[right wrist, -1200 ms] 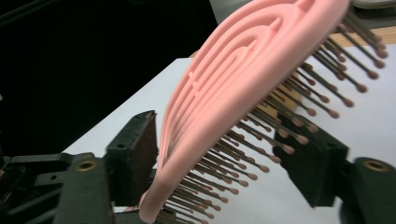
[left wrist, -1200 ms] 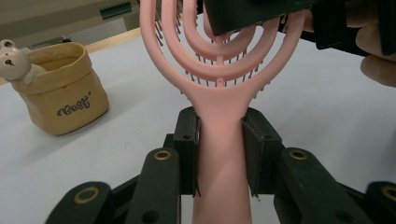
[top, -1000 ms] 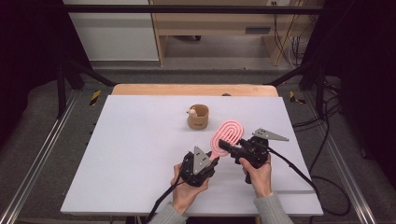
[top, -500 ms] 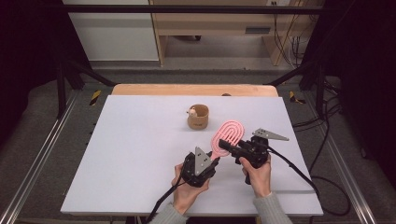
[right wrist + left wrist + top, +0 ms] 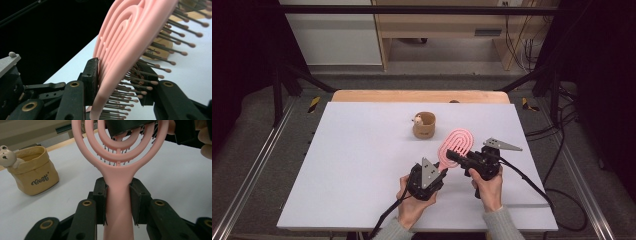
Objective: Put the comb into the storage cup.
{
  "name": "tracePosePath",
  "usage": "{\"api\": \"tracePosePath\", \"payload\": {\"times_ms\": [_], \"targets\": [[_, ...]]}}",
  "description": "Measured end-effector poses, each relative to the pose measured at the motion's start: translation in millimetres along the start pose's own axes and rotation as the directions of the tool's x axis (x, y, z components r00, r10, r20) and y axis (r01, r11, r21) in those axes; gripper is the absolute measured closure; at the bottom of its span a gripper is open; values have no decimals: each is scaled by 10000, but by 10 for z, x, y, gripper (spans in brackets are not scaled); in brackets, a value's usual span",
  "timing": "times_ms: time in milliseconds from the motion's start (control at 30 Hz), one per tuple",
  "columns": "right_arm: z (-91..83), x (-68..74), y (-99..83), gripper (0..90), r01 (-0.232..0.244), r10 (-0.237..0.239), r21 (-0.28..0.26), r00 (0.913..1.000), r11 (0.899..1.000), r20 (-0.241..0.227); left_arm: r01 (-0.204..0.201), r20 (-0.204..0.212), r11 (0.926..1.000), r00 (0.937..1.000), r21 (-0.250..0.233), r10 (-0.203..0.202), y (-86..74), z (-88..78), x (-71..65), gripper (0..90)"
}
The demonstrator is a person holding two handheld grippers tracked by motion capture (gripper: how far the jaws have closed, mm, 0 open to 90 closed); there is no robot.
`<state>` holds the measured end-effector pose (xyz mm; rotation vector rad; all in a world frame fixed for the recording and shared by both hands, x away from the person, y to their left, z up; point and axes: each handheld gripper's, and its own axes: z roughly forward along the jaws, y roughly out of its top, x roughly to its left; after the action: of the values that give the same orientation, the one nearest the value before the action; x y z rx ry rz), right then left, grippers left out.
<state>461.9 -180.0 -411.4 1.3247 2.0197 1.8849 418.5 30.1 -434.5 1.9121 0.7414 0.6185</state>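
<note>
At the near edge of a white table point(image 5: 362, 165), a person's two hands each work a black two-jaw gripper on one pink hairbrush point(image 5: 456, 146). The left gripper point(image 5: 439, 172), nearest the table's front, has its jaws clamped on the brush's handle; in the left gripper view the handle point(image 5: 118, 202) runs straight up between the two pads, which press its sides. Just beyond and to the right, the right gripper point(image 5: 453, 156) reaches in from the side, and its jaws have just been closing on the brush's head: in the right gripper view one pad point(image 5: 92, 75) lies flat against the smooth pink back while the other sits among the dark bristles point(image 5: 140, 86). The brush is held above the table, its looped oval head pointing away from the person. Farther back, near the table's middle and well apart from the brush, stands a small tan cup point(image 5: 424, 125) with a little bear figure point(image 5: 417, 119) perched at its rim.
</note>
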Motion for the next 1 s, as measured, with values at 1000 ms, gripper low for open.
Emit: {"api": "tracePosePath", "payload": {"times_ms": [1000], "targets": [[-39, 41, -2, 639, -111, 107, -133, 9993, 9998, -361, -133, 122, 9998, 9998, -113, 134, 15, 24, 7, 687]]}}
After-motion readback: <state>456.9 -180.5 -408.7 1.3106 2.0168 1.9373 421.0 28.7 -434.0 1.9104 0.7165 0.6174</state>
